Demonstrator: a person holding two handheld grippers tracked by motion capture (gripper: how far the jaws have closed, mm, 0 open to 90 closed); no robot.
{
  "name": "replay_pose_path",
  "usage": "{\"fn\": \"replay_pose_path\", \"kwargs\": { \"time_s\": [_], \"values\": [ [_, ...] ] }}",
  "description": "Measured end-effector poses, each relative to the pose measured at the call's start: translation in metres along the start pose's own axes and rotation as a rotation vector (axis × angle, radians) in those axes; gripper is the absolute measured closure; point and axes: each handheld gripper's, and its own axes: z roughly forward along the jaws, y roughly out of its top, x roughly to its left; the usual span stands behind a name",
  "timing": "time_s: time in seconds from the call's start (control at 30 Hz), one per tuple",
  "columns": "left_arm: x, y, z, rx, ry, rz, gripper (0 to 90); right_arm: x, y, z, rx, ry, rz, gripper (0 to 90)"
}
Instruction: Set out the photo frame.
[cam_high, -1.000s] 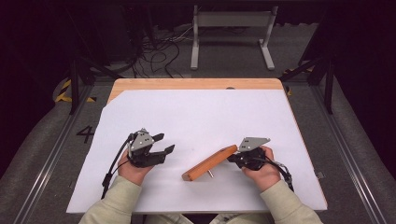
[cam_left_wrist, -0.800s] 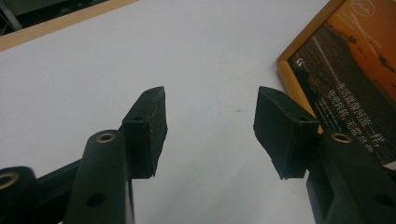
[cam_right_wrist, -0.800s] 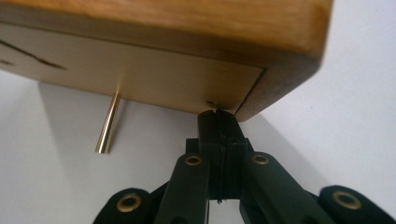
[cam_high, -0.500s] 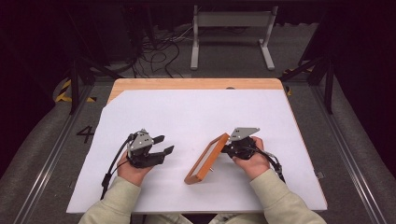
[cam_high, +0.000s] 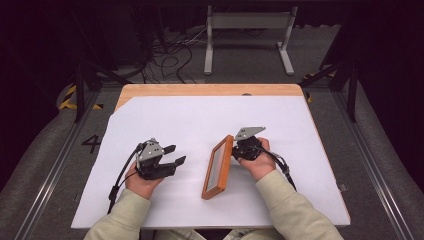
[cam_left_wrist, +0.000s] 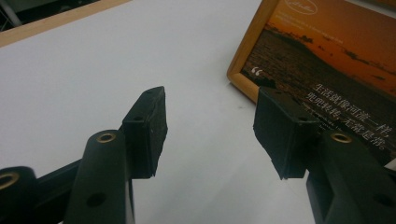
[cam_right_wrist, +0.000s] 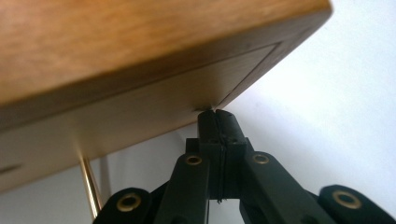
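Wooden and orange-brown, the picture frame (cam_high: 218, 167) now stands propped up on the white table cover (cam_high: 200, 125), its glass face turned toward the left gripper (cam_high: 170, 156); a second ago it lay flat and slanted between the two hands. The right gripper (cam_high: 239, 148) has swung it round and tipped it up, and its jaws are pressed together at the back of the frame (in the right gripper view they look pinched on something thin there, though what exactly I cannot tell). A thin brass-coloured rod (cam_right_wrist: 88, 186) hangs behind the frame, probably its stand. The left gripper rests just beside the frame's face with its jaws spread and nothing between them; they have narrowed slightly. My guess is the frame is being set upright, and the left gripper is waiting to steady it.
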Motion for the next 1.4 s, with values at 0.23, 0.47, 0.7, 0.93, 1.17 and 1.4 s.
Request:
{"fn": "replay_pose_path", "kwargs": {
  "time_s": [0.23, 0.47, 0.7, 0.93, 1.17, 1.4],
  "values": [
    [0.001, 0.000, 0.001, 0.000, 0.000, 0.001, 44.3, 0.002, 0.015, 0.016, 0.000, 0.022, -0.016, 90.0],
    [0.001, 0.000, 0.001, 0.002, -0.004, 0.004, 44.3, 0.001, 0.016, 0.013, 0.006, 0.003, -0.020, 90.0],
    [0.001, -0.001, 0.000, 0.003, -0.005, 0.001, 44.0, -0.003, 0.016, -0.019, 0.052, -0.093, 0.016, 79.5],
    [0.002, -0.002, -0.001, 0.001, -0.004, -0.003, 43.9, -0.003, 0.021, -0.056, 0.043, -0.091, 0.105, 64.8],
    [0.003, -0.002, -0.001, 0.000, -0.003, -0.012, 43.5, 0.008, 0.032, -0.080, 0.028, -0.060, 0.131, 51.0],
    [0.003, -0.002, -0.001, 0.002, 0.003, -0.006, 43.0, 0.022, 0.043, -0.092, 0.026, -0.051, 0.127, 37.3]
  ]
}}
